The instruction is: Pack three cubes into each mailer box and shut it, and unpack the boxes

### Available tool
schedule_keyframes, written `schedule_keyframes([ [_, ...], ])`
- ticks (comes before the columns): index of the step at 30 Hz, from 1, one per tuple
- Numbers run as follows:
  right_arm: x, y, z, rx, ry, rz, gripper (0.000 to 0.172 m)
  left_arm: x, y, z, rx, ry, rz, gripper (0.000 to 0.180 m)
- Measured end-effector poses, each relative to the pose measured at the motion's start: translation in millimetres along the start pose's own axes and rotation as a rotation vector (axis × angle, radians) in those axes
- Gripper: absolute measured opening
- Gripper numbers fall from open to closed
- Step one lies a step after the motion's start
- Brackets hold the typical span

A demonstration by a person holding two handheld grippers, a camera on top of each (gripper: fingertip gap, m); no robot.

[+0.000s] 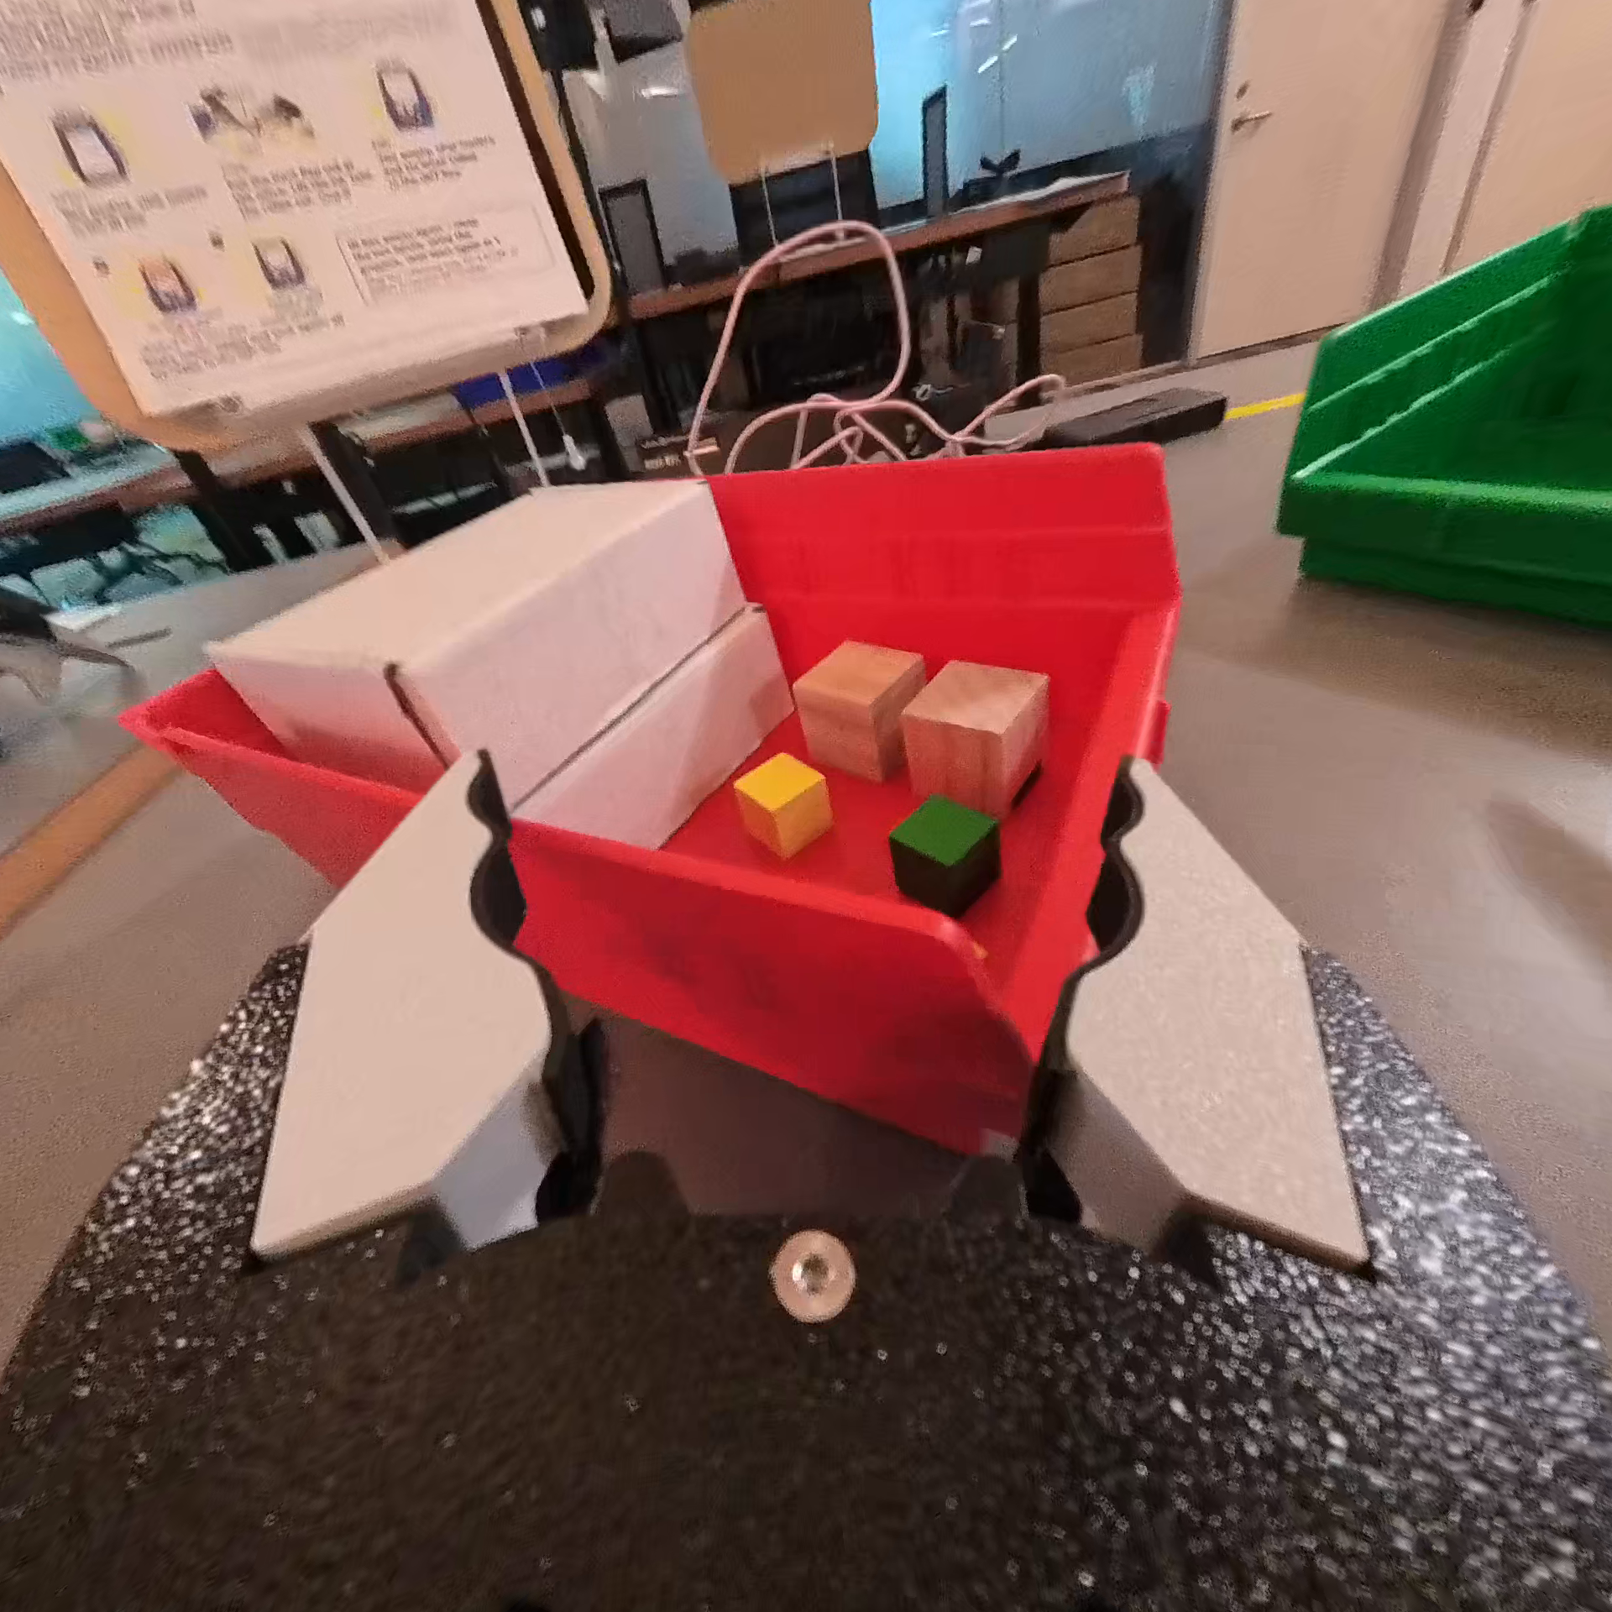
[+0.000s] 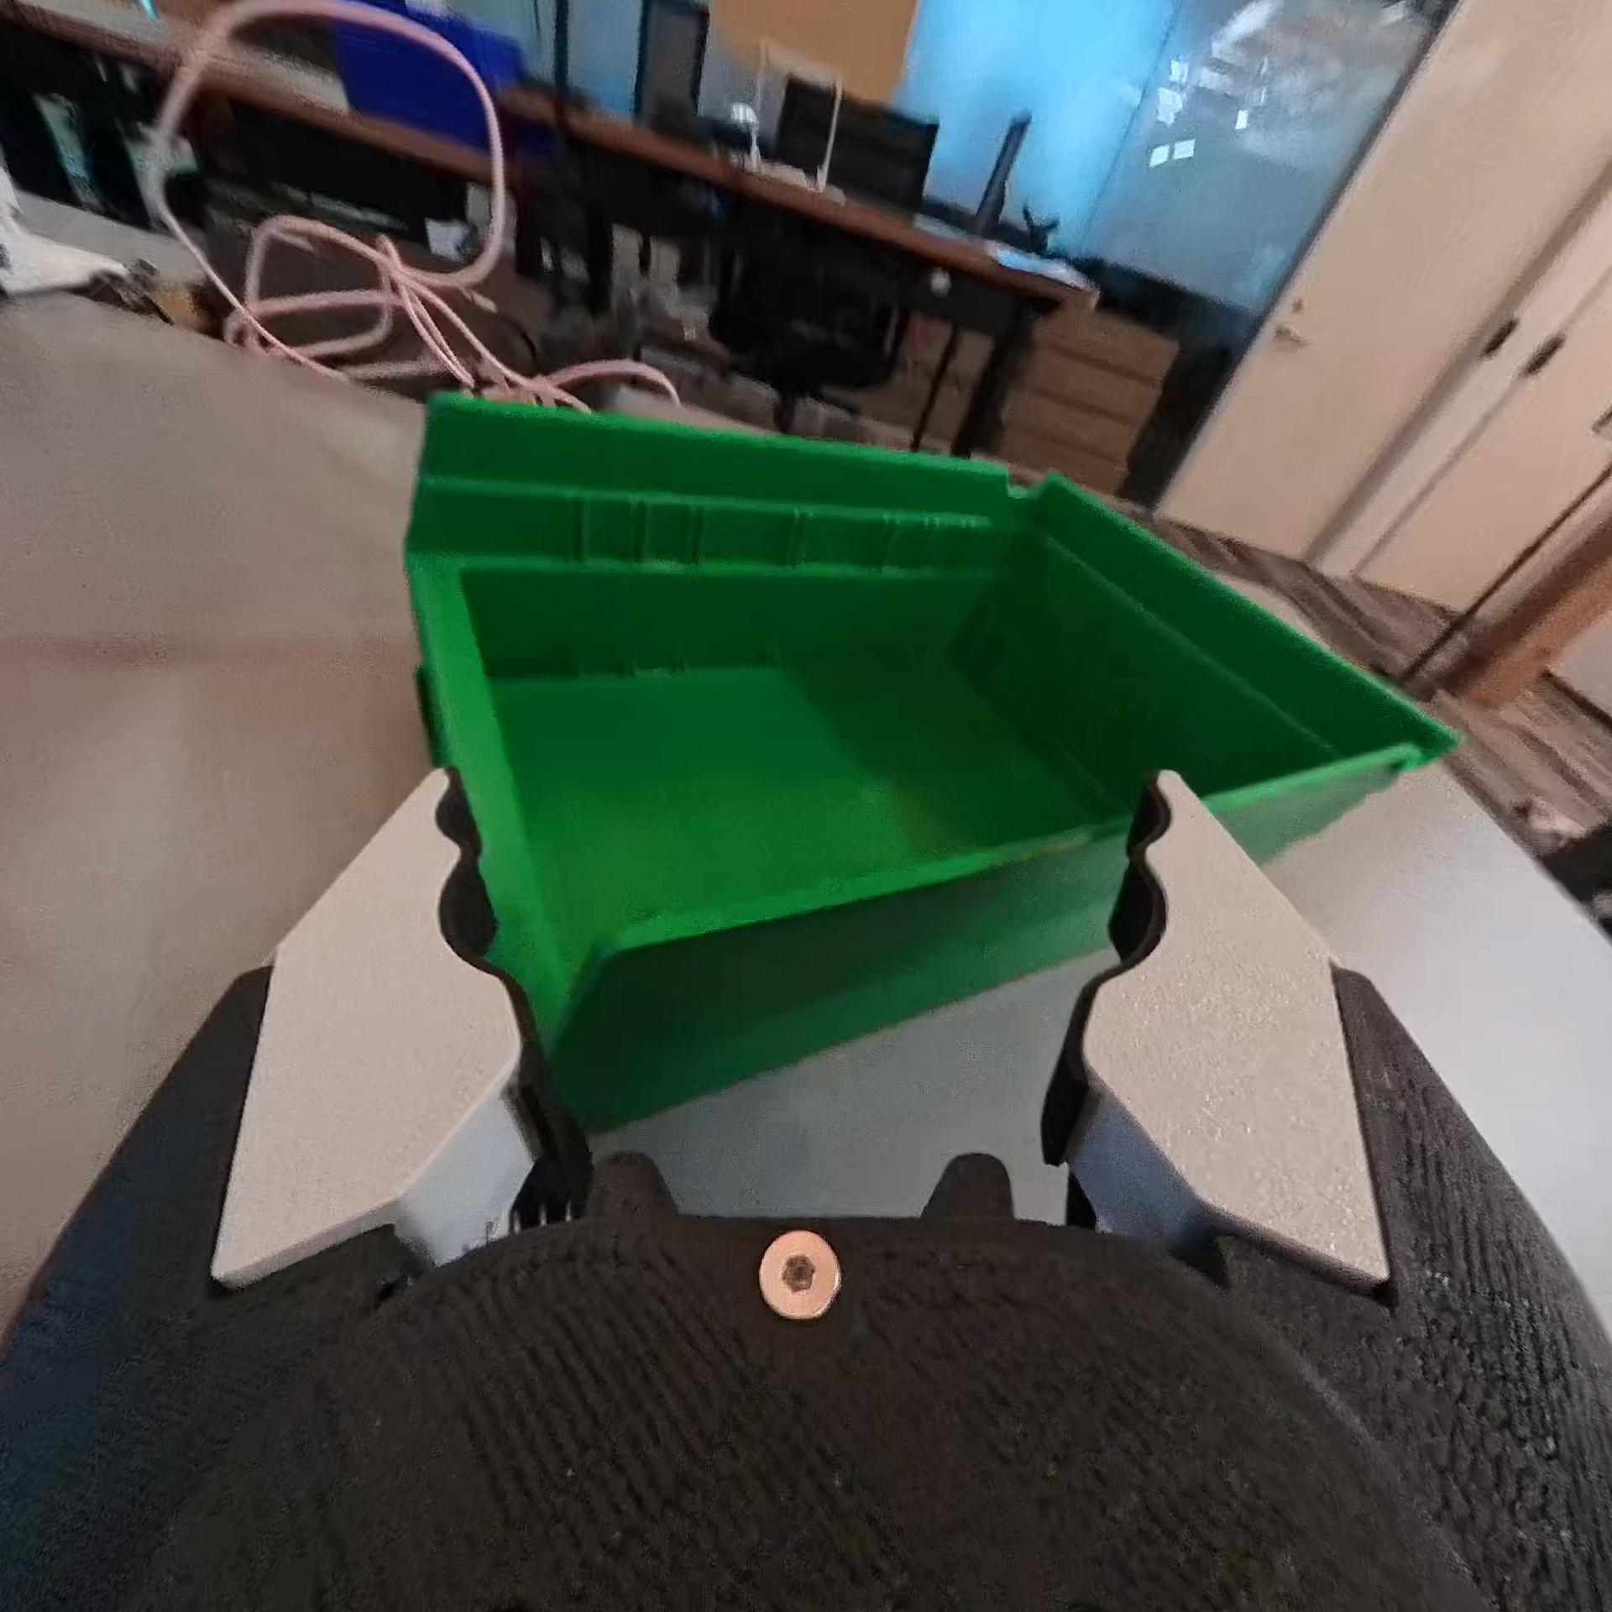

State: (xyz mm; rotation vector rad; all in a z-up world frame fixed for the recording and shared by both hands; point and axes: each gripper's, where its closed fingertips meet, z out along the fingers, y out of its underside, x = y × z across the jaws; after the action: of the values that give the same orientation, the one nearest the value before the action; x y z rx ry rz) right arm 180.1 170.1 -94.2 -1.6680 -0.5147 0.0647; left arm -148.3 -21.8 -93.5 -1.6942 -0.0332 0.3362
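red bin (image 1: 872, 986) is seen straight ahead of the left tongs (image 1: 807, 837), whose jaws are spread wide with nothing gripped. two white mailer boxes (image 1: 558, 645), both shut, are stacked in the bin's part ahead-left of the fingertips. loose on the bin floor ahead-right are noted a yellow cube (image 1: 782, 802), a green cube (image 1: 945, 853) and two larger wooden cubes (image 1: 925, 720). the right tongs (image 2: 807, 872) are likewise spread wide and bare, facing a green bin (image 2: 785, 785) in which nothing is seen. whether the shut boxes hold cubes cannot be told. packing is judged barely begun, or unpacking partly done; no box is open.
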Motion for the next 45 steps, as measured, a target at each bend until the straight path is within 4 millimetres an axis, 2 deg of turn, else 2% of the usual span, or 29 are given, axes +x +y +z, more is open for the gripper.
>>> schedule_keyframes([
  [2, 12, 4, 1, -0.02, 0.0, 0.042, 0.142, -8, 5, 3, -0.017, -0.033, 0.029, 0.138],
  [4, 32, 10, -3, -0.05, 0.034, 0.063, 0.13, -13, 7, 3, -0.046, -0.036, 0.036, 0.137],
  [8, 78, 34, -8, -0.097, 0.079, 0.17, 0.121, -32, 10, -4, -0.059, -0.076, 0.036, 0.129],
  [12, 132, 61, -11, -0.157, 0.13, 0.25, 0.103, -79, 20, -17, -0.048, -0.208, -0.01, 0.112],
  [15, 153, 70, -8, -0.161, 0.085, 0.317, 0.073, -116, 36, -24, -0.102, -0.288, -0.032, 0.101],
  [16, 157, 71, -7, -0.158, 0.057, 0.33, 0.062, -127, 41, -25, -0.121, -0.302, -0.032, 0.092],
  [17, 160, 71, -5, -0.159, 0.024, 0.335, 0.047, -135, 44, -26, -0.132, -0.297, -0.031, 0.072],
  [18, 162, 71, -4, -0.165, -0.007, 0.332, 0.03, -141, 47, -25, -0.134, -0.284, -0.027, 0.041],
  [19, 166, 72, -2, -0.175, -0.021, 0.321, 0.013, -147, 49, -25, -0.134, -0.279, -0.019, 0.018],
  [21, 182, 77, -1, -0.21, 0.023, 0.268, 0.005, -158, 52, -24, -0.141, -0.282, -0.002, 0.012],
  [24, 197, 81, -2, -0.235, 0.046, 0.228, 0.002, -166, 54, -20, -0.147, -0.273, 0.021, 0.006],
  [27, 207, 85, -7, -0.23, 0.052, 0.251, 0.002, -171, 54, -17, -0.14, -0.241, -0.05, 0.004],
  [39, 259, 108, -55, -0.3, 0.047, 0.182, 0.003, -207, 58, -3, -0.108, -0.203, -0.129, 0.003],
  [42, 271, 112, -60, -0.305, 0.074, 0.194, 0.004, -217, 61, -3, -0.105, -0.215, -0.108, 0.003],
  [45, 274, 113, -61, -0.277, 0.085, 0.228, 0.004, -227, 63, -2, -0.112, -0.215, -0.077, 0.004],
])
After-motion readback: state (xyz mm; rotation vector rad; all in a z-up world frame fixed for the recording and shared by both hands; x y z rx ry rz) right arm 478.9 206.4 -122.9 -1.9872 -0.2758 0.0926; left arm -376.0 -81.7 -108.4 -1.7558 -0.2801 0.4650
